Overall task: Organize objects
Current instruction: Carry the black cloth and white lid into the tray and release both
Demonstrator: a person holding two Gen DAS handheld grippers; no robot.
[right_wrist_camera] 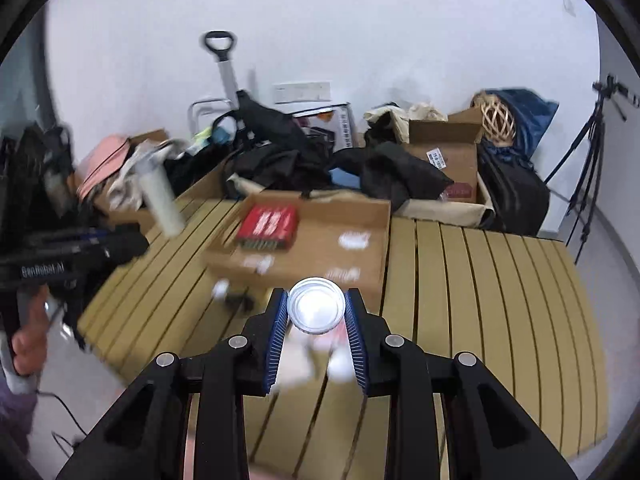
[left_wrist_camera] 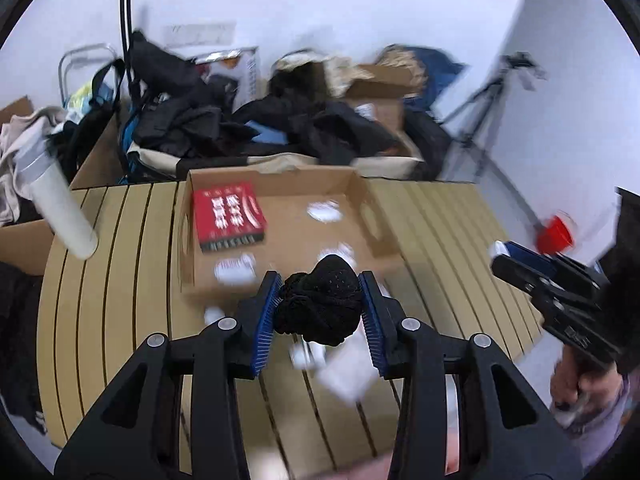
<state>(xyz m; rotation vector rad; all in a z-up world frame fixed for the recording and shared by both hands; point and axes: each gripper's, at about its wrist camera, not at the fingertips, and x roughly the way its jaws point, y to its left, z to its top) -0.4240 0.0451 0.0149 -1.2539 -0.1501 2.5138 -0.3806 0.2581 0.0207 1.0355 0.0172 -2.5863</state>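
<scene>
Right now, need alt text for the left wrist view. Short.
The left gripper holds a black fabric bundle between its blue fingers above a slatted wooden table. Just ahead sits an open cardboard box with a red box inside and white scraps around. The right gripper enters at right, holding a red cup.

a black tripod (right_wrist_camera: 588, 184) stands at the far right against the white wall (right_wrist_camera: 320, 20). behind the table, dark clothing (left_wrist_camera: 224, 120) is heaped over boxes; a trolley handle (right_wrist_camera: 221, 46) rises upper centre-left.
</scene>
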